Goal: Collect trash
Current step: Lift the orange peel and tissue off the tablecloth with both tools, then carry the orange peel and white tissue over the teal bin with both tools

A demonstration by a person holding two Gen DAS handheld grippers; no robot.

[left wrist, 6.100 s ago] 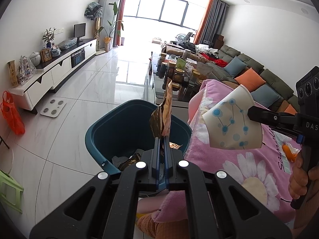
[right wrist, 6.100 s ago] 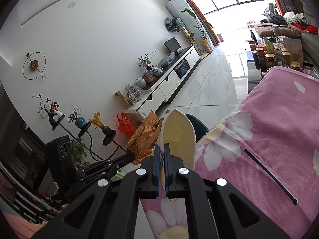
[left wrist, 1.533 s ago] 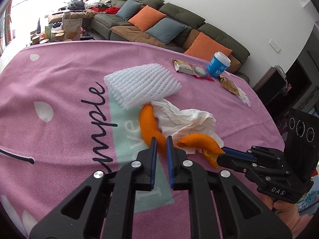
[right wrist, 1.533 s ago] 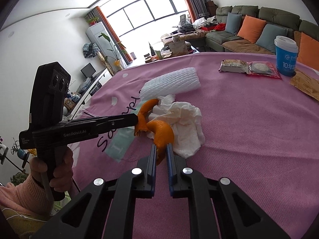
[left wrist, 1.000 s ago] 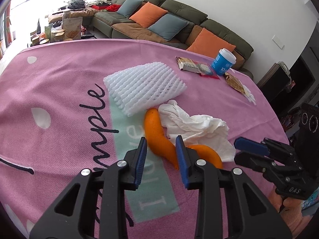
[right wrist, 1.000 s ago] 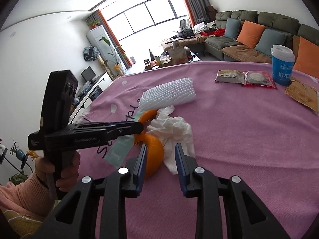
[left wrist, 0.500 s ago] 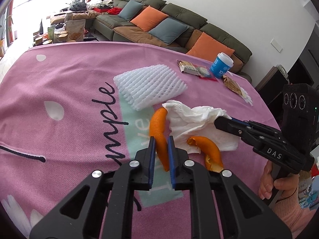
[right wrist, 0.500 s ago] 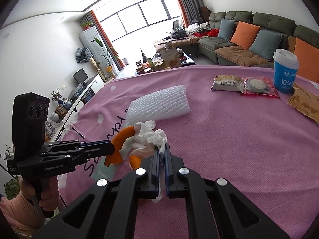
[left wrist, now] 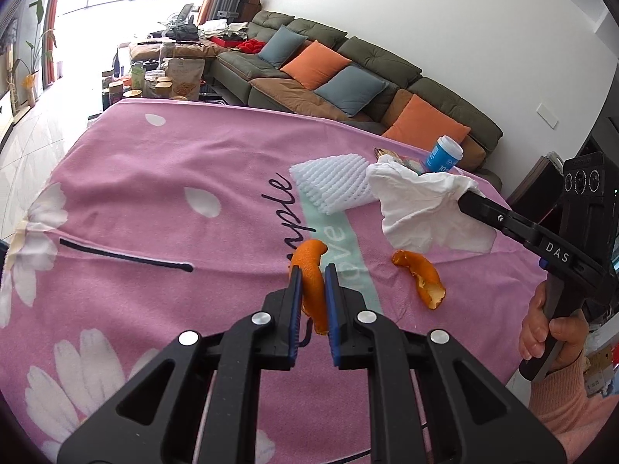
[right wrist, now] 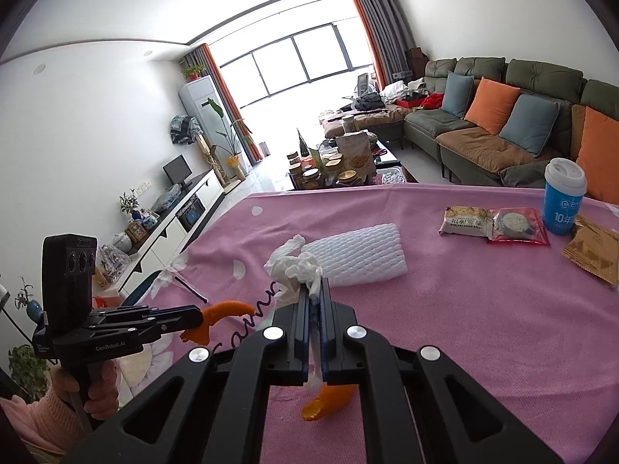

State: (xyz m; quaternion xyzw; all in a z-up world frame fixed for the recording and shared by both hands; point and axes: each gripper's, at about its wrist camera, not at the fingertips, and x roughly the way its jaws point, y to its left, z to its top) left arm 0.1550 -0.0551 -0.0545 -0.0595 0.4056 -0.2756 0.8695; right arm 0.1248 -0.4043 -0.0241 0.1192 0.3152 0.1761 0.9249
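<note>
My left gripper [left wrist: 310, 272] is shut on a curved strip of orange peel [left wrist: 311, 270] and holds it just above the pink flowered cloth [left wrist: 162, 193]. In the right wrist view the same peel [right wrist: 222, 311] hangs from the left gripper [right wrist: 199, 315]. My right gripper [right wrist: 315, 290] is shut on a crumpled white tissue [right wrist: 294, 266], lifted off the cloth; the tissue [left wrist: 418, 205] dangles from it in the left wrist view. A second orange peel [left wrist: 421, 276] lies on the cloth below the tissue, also visible as a peel [right wrist: 327, 400] under the right fingers.
A white foam fruit net [right wrist: 359, 257] lies beyond the tissue. Snack packets [right wrist: 495, 222], a blue paper cup [right wrist: 563, 197] and a brown wrapper [right wrist: 592, 249] sit at the far right of the table. A sofa [left wrist: 348, 73] stands behind, a TV cabinet [right wrist: 182, 208] to the left.
Both grippers closed: the left on one orange peel, the right on the tissue. Both then rose, the tissue coming off the second peel, which stays on the cloth.
</note>
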